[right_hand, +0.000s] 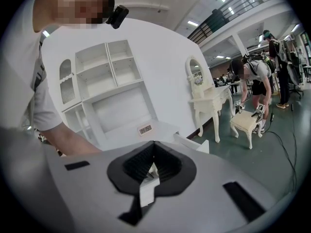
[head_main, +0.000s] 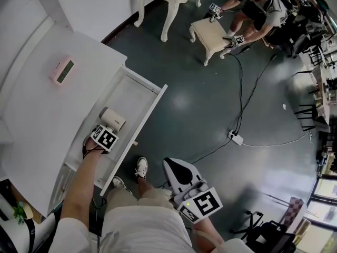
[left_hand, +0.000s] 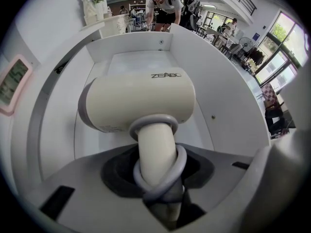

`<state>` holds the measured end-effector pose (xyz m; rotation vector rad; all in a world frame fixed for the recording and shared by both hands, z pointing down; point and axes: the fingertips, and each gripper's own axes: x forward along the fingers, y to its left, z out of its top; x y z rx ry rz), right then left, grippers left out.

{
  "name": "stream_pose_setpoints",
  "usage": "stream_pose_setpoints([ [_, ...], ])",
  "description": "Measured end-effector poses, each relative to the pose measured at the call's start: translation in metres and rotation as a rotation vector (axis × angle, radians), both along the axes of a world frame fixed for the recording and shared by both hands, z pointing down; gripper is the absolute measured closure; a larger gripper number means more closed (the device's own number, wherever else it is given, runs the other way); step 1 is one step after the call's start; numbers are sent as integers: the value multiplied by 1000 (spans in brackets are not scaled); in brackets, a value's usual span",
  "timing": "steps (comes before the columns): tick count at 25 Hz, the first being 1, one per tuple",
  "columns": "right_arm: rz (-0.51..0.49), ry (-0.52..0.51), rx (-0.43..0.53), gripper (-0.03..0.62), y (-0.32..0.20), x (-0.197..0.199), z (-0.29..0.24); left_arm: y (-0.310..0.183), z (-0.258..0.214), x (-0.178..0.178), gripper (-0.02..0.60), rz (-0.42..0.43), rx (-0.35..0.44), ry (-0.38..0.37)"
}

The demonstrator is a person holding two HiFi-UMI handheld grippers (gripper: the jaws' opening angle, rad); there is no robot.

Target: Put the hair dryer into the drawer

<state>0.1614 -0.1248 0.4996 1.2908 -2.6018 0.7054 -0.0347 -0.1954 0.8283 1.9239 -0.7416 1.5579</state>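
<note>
The hair dryer [head_main: 112, 119] is already inside the open drawer [head_main: 151, 108], about midway along it and between the dresser top [head_main: 42, 120] and the drawer's front panel. The left gripper [head_main: 107, 129] points steeply down into the drawer, and its 2 jaws are closed on the dryer's handle [left_hand: 156, 149]. A grey cord loop [left_hand: 180, 166] wraps that handle just above the pads.

Seen from the left gripper view, the handle's long axis runs straight out along the jaws. The barrel sits crosswise at its far end, 1 end facing the dresser side and the other the front panel. The dryer therefore lies directly ahead of and below this gripper, inside the drawer walls on every side. No view shows whether the barrel is resting on the drawer floor or hanging just above it.

The right gripper [head_main: 176, 167] is well apart, held out over the dark floor beside the person's legs. Its jaws are together with nothing between them. The left hand is clearly the nearer 1, and the only 1 engaged.

The placing looks nearly done. What is probably left is to settle the barrel on the drawer floor, part the jaws, and draw the gripper back along the handle's line so the cord loop does not snag. A pink clock [head_main: 63, 71] sits on the dresser top, clear of the work.
</note>
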Motion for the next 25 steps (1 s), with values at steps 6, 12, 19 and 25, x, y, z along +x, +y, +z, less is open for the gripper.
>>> stream_pose_setpoints([
  [6,7,-1,1,585,1,4,0,2,1,1,417,13,-12,-8],
  [12,13,-4,3,585,1,4,-1,3,-2,6,368,16,-23,17],
  [19,10,-1,4,585,6,5,-1,4,-2,8,354,4,1,28],
  [25,10,-1,9,585,9,6,-2,6,-3,11,310,-9,21,41],
])
